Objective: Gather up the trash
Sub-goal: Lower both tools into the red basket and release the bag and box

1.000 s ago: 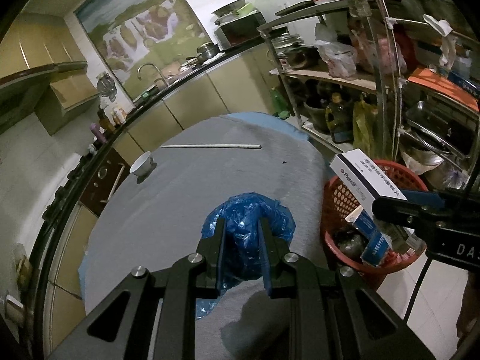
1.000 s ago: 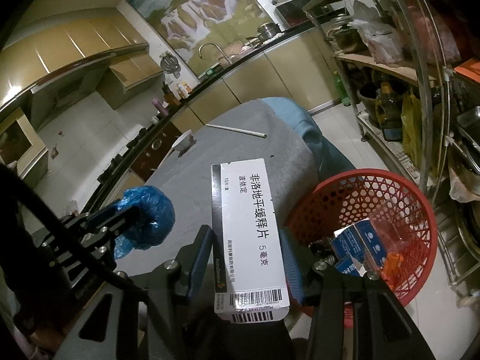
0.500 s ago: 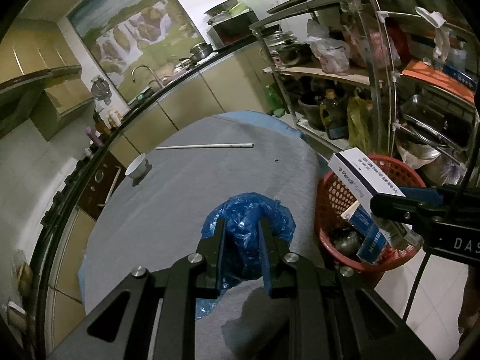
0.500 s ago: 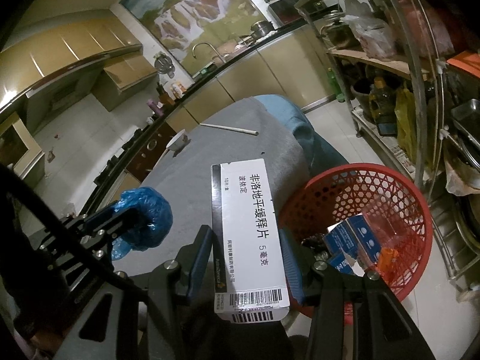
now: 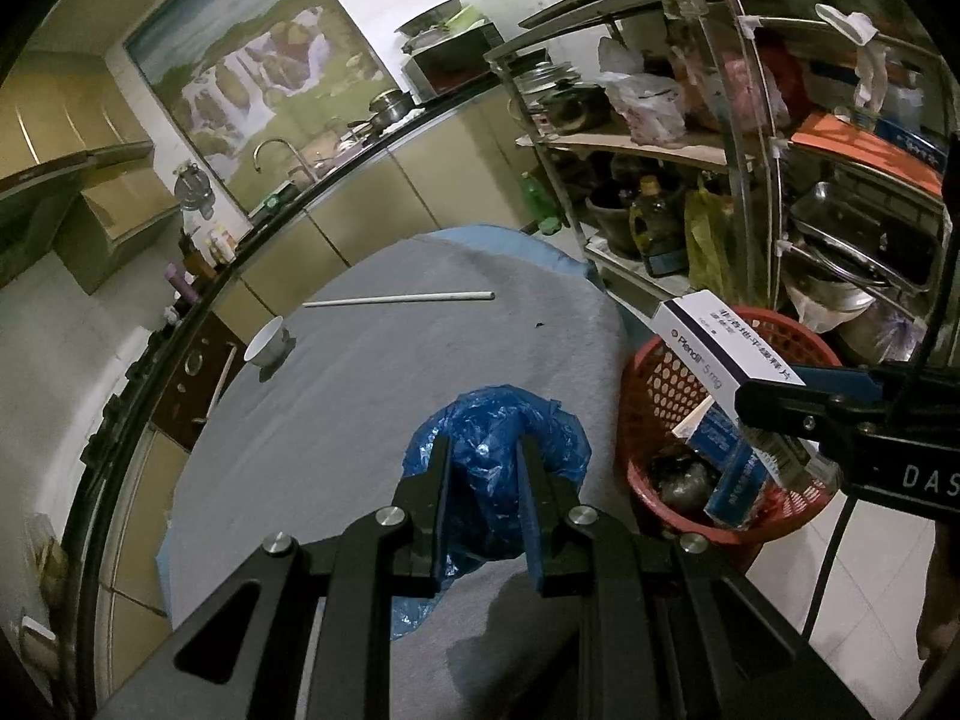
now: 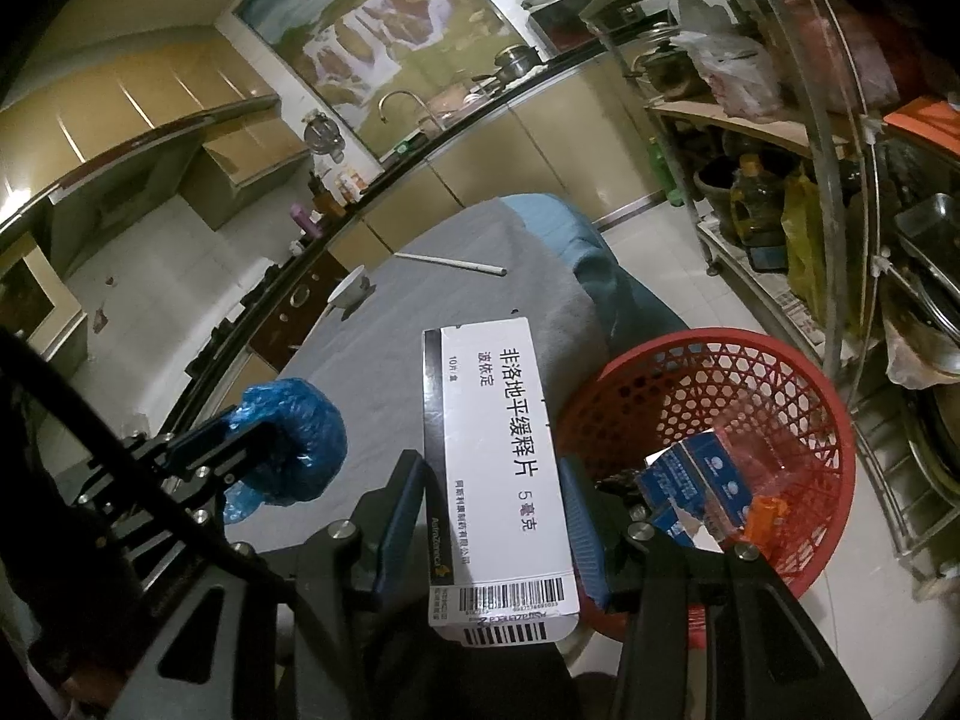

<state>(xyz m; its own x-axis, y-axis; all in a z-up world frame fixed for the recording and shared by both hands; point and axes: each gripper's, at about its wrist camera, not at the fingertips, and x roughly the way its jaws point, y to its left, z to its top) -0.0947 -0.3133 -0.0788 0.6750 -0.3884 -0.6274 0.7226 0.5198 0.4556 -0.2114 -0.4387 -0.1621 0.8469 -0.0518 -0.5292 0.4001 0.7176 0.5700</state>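
From the left wrist, the left gripper point(image 5: 480, 450) is clamping a crumpled blue plastic bag point(image 5: 498, 456) over the near part of the grey-covered table point(image 5: 360, 390); the red basket point(image 5: 660, 384) is sitting on the floor to the right. From the right wrist, the right gripper point(image 6: 492, 474) is gripping a white medicine box point(image 6: 498, 456) by its sides, near the table's edge; the basket point(image 6: 780, 396), just right, is holding blue cartons point(image 6: 696, 480).

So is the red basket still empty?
No, the red basket already holds blue boxes and other trash.
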